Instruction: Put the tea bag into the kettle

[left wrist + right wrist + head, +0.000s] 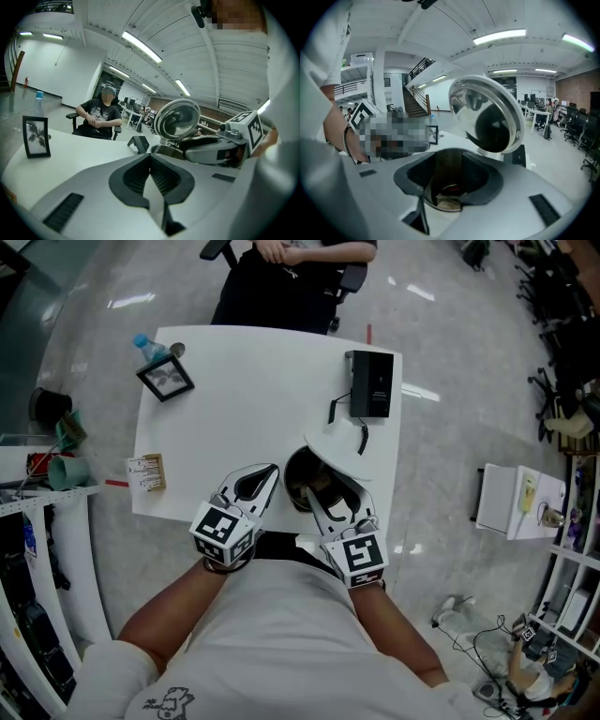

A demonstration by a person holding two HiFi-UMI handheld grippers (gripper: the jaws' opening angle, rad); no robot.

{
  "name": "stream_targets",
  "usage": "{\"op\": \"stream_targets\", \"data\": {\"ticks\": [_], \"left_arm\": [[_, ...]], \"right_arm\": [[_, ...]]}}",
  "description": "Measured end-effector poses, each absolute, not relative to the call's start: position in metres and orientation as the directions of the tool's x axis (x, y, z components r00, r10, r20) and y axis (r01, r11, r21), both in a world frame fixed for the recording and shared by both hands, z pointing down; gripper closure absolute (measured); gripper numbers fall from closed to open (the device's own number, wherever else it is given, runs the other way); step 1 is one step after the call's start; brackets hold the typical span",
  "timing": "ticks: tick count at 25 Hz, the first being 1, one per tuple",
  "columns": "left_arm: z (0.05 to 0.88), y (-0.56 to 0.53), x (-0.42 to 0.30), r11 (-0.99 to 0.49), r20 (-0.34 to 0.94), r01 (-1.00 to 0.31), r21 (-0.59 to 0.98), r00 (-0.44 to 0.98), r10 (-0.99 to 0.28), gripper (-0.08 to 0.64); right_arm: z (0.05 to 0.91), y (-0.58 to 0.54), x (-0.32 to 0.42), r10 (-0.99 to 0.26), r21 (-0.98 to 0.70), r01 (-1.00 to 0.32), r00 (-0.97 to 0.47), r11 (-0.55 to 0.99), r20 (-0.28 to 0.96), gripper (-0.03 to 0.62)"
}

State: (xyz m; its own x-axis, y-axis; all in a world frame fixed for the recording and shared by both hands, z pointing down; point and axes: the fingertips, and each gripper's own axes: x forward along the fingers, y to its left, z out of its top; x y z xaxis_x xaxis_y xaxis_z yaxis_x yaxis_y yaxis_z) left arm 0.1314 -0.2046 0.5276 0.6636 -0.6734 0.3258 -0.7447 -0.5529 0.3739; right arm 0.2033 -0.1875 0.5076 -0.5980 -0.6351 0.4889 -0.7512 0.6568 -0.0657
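Note:
The kettle (302, 474) stands near the table's front edge with its white lid (342, 448) swung open. My right gripper (325, 493) hangs right over its mouth, jaws apart and nothing held. In the right gripper view (449, 161) I look between the jaws down into the kettle (440, 207), where the tea bag (449, 203) lies on the bottom under the raised lid (487, 115). My left gripper (274, 470) rests just left of the kettle, tips together and empty. In the left gripper view (150, 157) the kettle lid (178, 117) and my right gripper (206, 150) show ahead on the right.
On the white table (253, 399) are a black framed picture (166, 379), a water bottle (148, 345), a black kettle base (372, 383) with its cord, and a small box (147, 472) at the left edge. A person sits at the far side (286, 268).

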Motion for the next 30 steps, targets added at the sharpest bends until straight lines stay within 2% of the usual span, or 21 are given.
{"op": "stream_targets", "data": {"ticks": [6,11,14,21,30], "left_arm": [[0.513,-0.197,0.141,-0.581,0.303,-0.734,0.351,0.676,-0.672,0.552],[0.500,-0.186,0.152,-0.589,0.284,-0.733,0.342,0.677,-0.679,0.551],[0.492,-0.176,0.161,-0.594,0.274,-0.732,0.333,0.678,-0.682,0.551],[0.464,-0.154,0.171,-0.588,0.234,-0.748,0.308,0.658,-0.715,0.551],[0.439,-0.120,0.135,-0.557,0.203,-0.788,0.262,0.610,-0.766,0.551]], "right_arm": [[0.499,-0.181,0.209,-0.647,-0.060,-0.752,-0.601,0.656,0.469,0.433],[0.484,-0.168,0.216,-0.661,-0.048,-0.744,-0.620,0.667,0.422,0.537],[0.475,-0.161,0.222,-0.667,-0.055,-0.741,-0.632,0.670,0.394,0.568],[0.458,-0.136,0.232,-0.659,-0.089,-0.718,-0.675,0.690,0.332,0.580],[0.447,-0.100,0.204,-0.638,-0.112,-0.684,-0.717,0.721,0.280,0.580]]}}
